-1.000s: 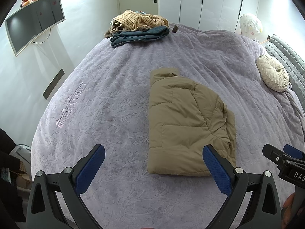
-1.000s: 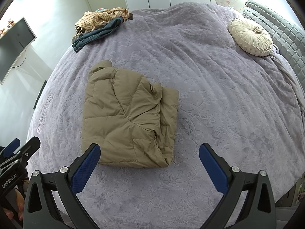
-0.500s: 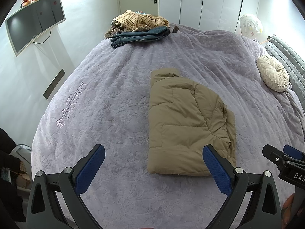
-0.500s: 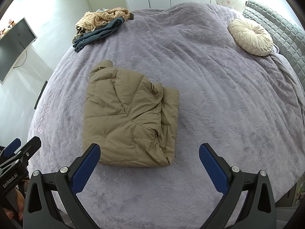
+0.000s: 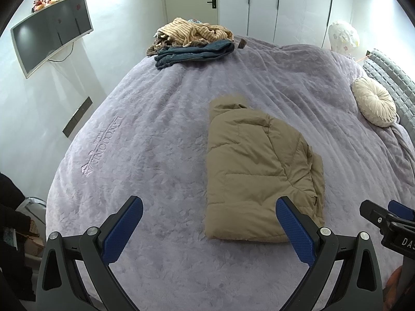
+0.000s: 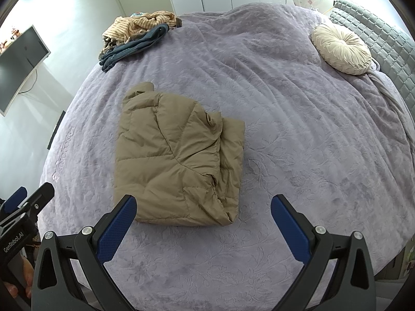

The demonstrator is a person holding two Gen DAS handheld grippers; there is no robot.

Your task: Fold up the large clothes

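Bedspread of plush lilac embossed fabric point(image 6: 285, 119) carried the tan quilted puffer jacket point(image 6: 179, 165), lying mid-bed as a puffy folded rectangle. Folding looked finished; next probably called for fetching the rumpled striped-and-denim clothes pile point(image 5: 192, 41). Left gripper point(image 5: 208, 223) and right gripper point(image 6: 203, 220) hovered spread wide, empty.

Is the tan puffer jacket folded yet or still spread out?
Folded. The tan puffer jacket lies as a compact layered rectangle on the purple bedspread, with no sleeves sticking out and neither gripper touching it.
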